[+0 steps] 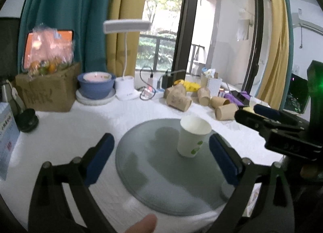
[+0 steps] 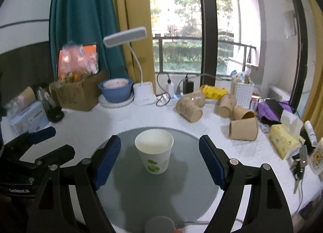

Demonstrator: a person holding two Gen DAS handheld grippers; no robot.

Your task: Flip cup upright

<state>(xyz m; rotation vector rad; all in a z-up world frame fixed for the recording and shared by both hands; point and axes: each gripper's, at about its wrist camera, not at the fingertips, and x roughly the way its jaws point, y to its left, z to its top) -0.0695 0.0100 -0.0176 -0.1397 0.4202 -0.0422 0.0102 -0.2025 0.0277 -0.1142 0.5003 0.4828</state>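
One white cup (image 2: 154, 150) stands upright, mouth up, on one round grey glass disc (image 2: 181, 198) on the white table (image 2: 105, 120); it bears a green leaf print low on its side, and its inside looks plain white; five or so brown paper cups (image 2: 243, 130) lie tipped over near the window, well apart from it; the right gripper (image 2: 159, 159) is spread wide either side of the cup, touching nothing; the left gripper (image 1: 161, 159) gapes too, cup just beside its right finger.
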